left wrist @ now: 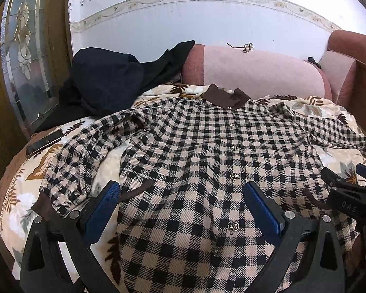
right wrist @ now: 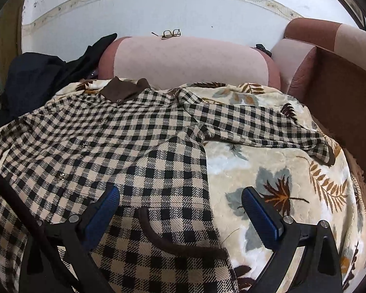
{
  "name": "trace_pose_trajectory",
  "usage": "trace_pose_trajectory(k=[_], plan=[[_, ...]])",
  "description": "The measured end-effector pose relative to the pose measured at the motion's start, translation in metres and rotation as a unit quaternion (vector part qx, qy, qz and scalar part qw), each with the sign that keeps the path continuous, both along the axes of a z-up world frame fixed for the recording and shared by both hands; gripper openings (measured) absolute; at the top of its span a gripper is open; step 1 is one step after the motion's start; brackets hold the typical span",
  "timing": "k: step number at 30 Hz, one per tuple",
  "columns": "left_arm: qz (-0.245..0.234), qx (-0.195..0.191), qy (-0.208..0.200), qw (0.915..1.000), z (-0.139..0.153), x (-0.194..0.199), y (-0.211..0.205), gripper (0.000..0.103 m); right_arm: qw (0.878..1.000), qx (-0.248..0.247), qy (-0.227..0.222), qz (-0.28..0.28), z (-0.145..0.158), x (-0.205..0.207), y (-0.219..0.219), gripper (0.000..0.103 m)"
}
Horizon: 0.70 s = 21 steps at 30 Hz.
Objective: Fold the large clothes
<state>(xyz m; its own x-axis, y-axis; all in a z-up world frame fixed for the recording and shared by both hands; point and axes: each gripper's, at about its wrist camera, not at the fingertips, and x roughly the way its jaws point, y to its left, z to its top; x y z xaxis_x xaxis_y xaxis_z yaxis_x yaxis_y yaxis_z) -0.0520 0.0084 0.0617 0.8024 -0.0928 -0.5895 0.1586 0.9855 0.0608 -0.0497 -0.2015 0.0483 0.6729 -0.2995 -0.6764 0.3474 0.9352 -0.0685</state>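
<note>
A black-and-beige checked jacket [left wrist: 197,146] with a brown collar [left wrist: 225,96] and gold buttons lies spread flat, front up, on a leaf-patterned blanket [left wrist: 19,195]. Both sleeves are spread out to the sides. My left gripper [left wrist: 183,202] is open above the jacket's lower left front, holding nothing. My right gripper [right wrist: 180,207] is open above the jacket's lower right edge [right wrist: 183,171], next to a brown-trimmed pocket [right wrist: 158,236], holding nothing. The right gripper's body also shows in the left wrist view [left wrist: 346,195]. The right sleeve [right wrist: 256,127] stretches across the blanket [right wrist: 280,195].
A pile of dark clothes [left wrist: 105,80] lies at the back left. A phone [left wrist: 45,142] rests on the blanket's left edge. A pink sofa backrest [left wrist: 256,70] with glasses [left wrist: 246,47] on it stands behind. A wooden glazed door [left wrist: 24,48] is at the left.
</note>
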Motion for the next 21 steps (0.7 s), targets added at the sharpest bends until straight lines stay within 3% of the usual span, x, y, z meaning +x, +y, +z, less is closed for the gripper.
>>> trace_pose_trajectory(k=[17, 21], plan=[[0.017, 0.016, 0.021, 0.9995, -0.006, 0.008, 0.004, 0.101, 1.0, -0.007, 0.01, 0.0, -0.007, 0.001, 0.002, 0.102], [0.034, 0.023, 0.006, 0.9991, -0.001, 0.007, 0.019, 0.101, 1.0, -0.01, 0.009, 0.001, -0.007, 0.0, 0.003, 0.102]])
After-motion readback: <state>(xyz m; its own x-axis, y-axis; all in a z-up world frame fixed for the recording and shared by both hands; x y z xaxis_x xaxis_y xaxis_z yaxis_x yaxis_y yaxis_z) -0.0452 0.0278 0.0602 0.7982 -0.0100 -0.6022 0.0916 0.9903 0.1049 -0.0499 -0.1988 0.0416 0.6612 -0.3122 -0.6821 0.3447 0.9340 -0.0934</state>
